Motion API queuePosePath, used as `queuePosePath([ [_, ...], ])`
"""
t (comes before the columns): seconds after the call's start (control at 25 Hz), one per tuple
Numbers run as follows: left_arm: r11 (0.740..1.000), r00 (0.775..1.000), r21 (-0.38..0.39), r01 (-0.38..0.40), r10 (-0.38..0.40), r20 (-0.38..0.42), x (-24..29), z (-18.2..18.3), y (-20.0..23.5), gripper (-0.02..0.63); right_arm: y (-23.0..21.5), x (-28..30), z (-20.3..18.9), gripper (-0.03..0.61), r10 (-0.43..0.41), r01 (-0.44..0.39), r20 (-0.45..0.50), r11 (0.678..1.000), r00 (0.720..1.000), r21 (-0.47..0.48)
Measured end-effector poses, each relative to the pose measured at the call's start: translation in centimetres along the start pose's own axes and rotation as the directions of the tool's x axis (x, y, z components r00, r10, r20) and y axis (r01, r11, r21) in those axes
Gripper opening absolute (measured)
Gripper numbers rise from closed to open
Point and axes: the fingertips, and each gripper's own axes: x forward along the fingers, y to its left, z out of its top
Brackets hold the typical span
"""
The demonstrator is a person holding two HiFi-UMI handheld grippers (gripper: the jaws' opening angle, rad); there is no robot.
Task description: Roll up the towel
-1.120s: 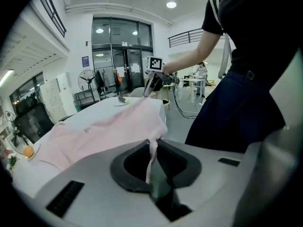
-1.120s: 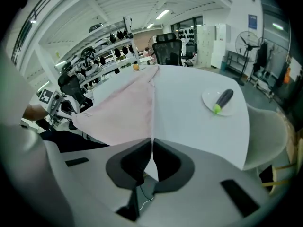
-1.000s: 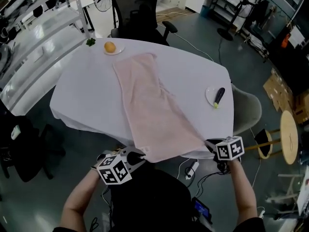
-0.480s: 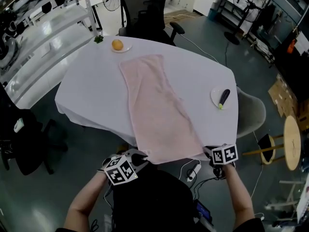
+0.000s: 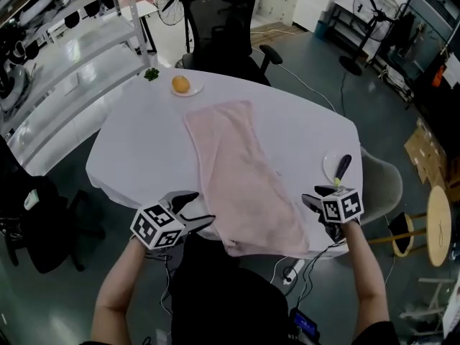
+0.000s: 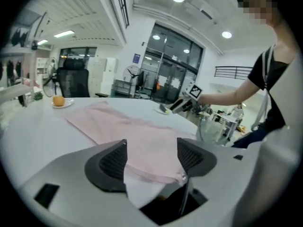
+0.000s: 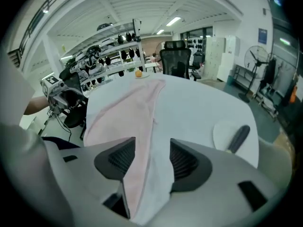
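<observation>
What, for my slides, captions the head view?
Left gripper and right gripper, jaws just opened and empty, flank the pink towel on table.

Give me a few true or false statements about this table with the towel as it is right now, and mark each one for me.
1. The towel lies spread flat on the table, with no part rolled. True.
2. An orange sits near the table's far edge. True.
3. The left tongs and right tongs are clamped on the towel. False: their jaws have just been opening, stand apart and pinch nothing.
4. The dark oblong item lies on the towel. False: it lies on its own plate, apart from the towel.
</observation>
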Motion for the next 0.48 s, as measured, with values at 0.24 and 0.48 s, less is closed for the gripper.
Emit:
queuePosePath([
  [0.24, 0.945, 0.95, -0.099, -0.313, 0.31, -0.038, 1.0, 4.5, 18.5, 0.351, -1.6, 6.9, 12.9, 0.244, -0.029, 0.036, 0.062, 0.992, 0.998, -0.121],
  [0.48, 0.916, 0.904, -0.038, -0.4, 0.387, -0.179, 4.6, 5.7, 29.6, 0.342, -3.4, 15.0, 21.7, 0.244, -0.03, 0.035, 0.038, 0.988, 0.999, -0.152],
])
